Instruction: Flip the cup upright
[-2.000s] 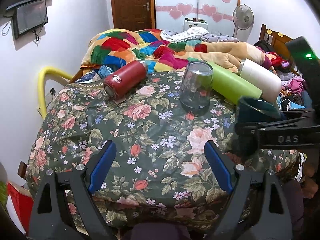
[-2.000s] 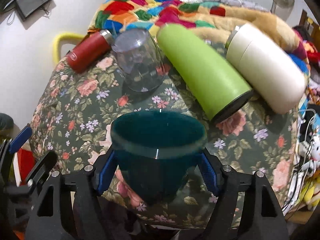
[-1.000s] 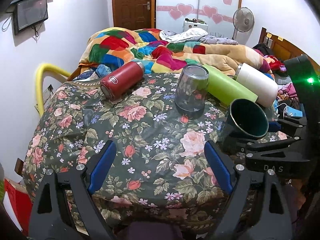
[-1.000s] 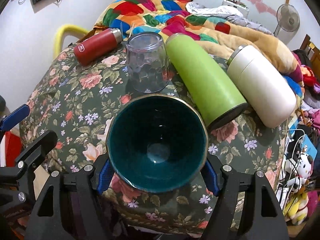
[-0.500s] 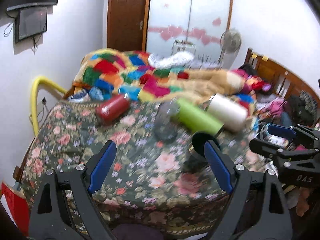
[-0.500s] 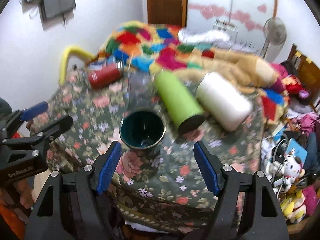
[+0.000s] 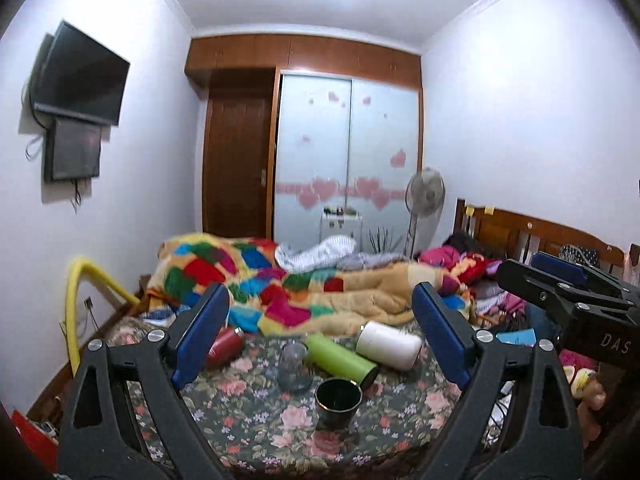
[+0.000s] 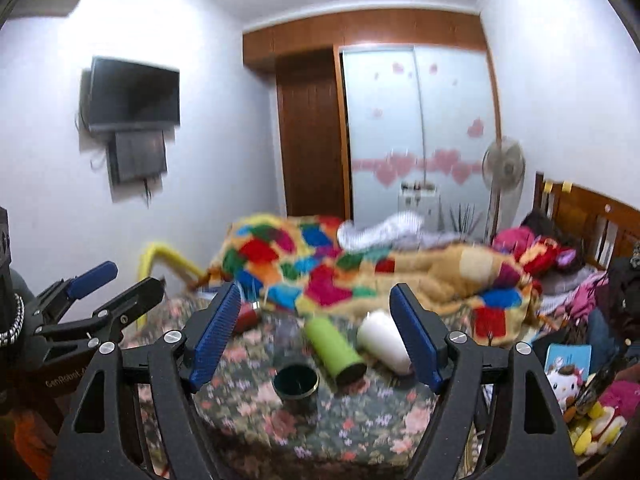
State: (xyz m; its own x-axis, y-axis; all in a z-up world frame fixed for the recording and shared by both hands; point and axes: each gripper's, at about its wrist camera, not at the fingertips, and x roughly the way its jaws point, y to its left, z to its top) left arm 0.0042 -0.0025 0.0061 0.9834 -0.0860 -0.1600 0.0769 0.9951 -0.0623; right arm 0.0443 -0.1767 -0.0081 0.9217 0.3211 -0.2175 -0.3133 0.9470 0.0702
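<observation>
Left wrist view: the left gripper (image 7: pixel 320 332) is seen with its blue-padded fingers (image 7: pixel 200 334) spread wide and nothing held between them; it is raised well above the table. At the right edge of the same view the right gripper (image 7: pixel 560 276) is seen side-on, also raised and well apart from everything on the table. In the right wrist view the right gripper (image 8: pixel 316 338) is shown with its jaws set wide and nothing between them.

Below and between the left gripper's fingers, the cup (image 7: pixel 338 402) is seen standing upright on the floral tablecloth (image 7: pixel 240 428), near the front edge. It is dark green, almost black in this light, with a thin lighter rim around its open mouth, which faces up; its walls taper slightly toward the base. In the right wrist view the cup (image 8: pixel 296 386) appears teal inside, though that picture is blurred.

Just behind the cup and to its left, a clear glass (image 7: pixel 294 366) is set on the cloth; whether its mouth is up or down cannot be told. A green bottle (image 7: pixel 340 358) lies on its side just behind the cup, a white bottle (image 7: pixel 388 344) lies beside it to the right, and a red bottle (image 7: pixel 224 346) lies well apart on the left. A patchwork quilt (image 7: pixel 256 276) is heaped on the bed behind the table.
</observation>
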